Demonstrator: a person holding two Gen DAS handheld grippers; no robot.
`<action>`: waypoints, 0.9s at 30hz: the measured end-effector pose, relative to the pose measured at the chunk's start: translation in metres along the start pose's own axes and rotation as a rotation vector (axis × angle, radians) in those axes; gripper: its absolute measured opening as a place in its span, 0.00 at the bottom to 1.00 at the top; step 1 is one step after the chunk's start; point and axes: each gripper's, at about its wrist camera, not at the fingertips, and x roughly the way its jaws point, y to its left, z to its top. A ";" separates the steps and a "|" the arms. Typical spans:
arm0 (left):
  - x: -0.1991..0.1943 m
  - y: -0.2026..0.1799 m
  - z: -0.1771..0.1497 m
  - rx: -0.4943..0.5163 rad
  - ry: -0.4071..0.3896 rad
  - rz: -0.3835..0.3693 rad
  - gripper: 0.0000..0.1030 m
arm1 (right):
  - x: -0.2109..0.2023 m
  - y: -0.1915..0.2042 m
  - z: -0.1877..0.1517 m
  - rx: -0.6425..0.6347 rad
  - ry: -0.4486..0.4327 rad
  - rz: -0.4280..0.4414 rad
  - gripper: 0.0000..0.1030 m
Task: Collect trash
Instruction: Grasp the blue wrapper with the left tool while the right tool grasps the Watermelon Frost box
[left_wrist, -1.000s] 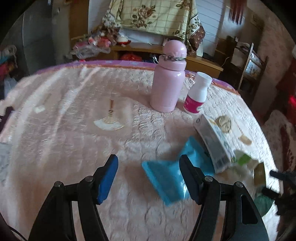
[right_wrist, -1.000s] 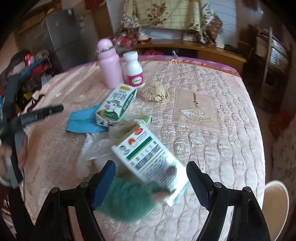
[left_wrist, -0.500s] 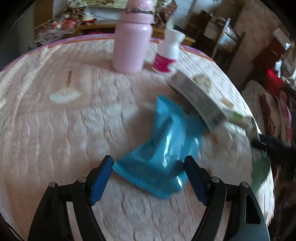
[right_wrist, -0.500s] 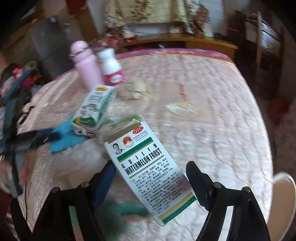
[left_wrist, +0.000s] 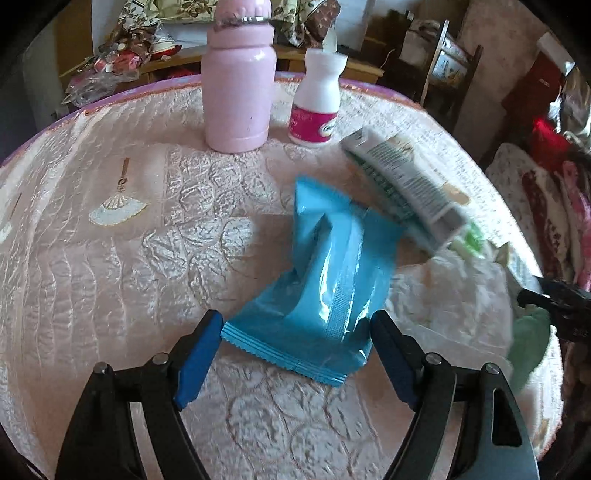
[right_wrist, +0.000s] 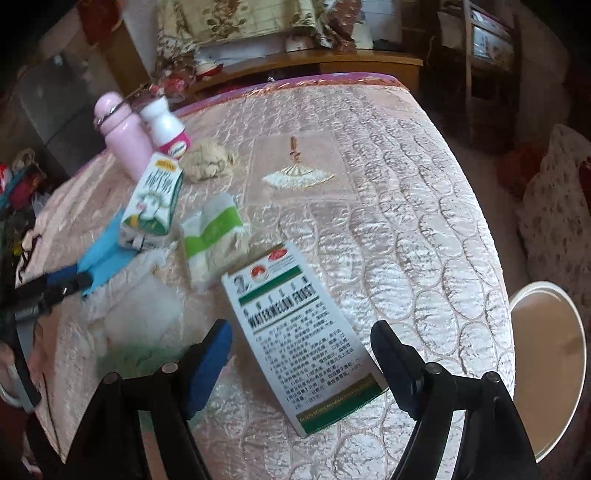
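Note:
A crumpled blue wrapper (left_wrist: 325, 280) lies on the pink quilted table (left_wrist: 110, 258). My left gripper (left_wrist: 293, 325) hangs low over the wrapper's near end. Its jaws are opening, with the wrapper between them and both pads (left_wrist: 201, 350) just off its edges. In the right wrist view a white and green medicine box (right_wrist: 291, 325) lies flat near the table's front edge. My right gripper (right_wrist: 301, 332) straddles the box, open, with a gap on each side. A green and white carton (left_wrist: 402, 192) leans on the wrapper's far end.
A pink bottle (left_wrist: 238, 85) and a white bottle with a pink label (left_wrist: 319, 99) stand at the back. A crumpled tissue (right_wrist: 208, 162), a green-white packet (right_wrist: 214, 229) and a white plastic bag (right_wrist: 140, 314) lie mid-table. A white round stool (right_wrist: 546, 347) stands right of the table.
The left gripper sank and moved forward until the blue wrapper lay between its jaws, which spread wider. The right gripper rolled and shifted so that the box now sits between its fingers.

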 end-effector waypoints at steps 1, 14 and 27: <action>0.002 0.001 0.000 -0.013 0.000 0.004 0.80 | 0.002 0.001 -0.001 -0.008 0.000 -0.007 0.78; -0.061 0.005 -0.026 -0.091 -0.117 -0.002 0.61 | -0.027 -0.003 -0.023 0.022 -0.091 -0.001 0.61; -0.108 -0.053 -0.056 -0.017 -0.152 -0.065 0.61 | -0.056 -0.003 -0.066 -0.010 0.008 -0.047 0.62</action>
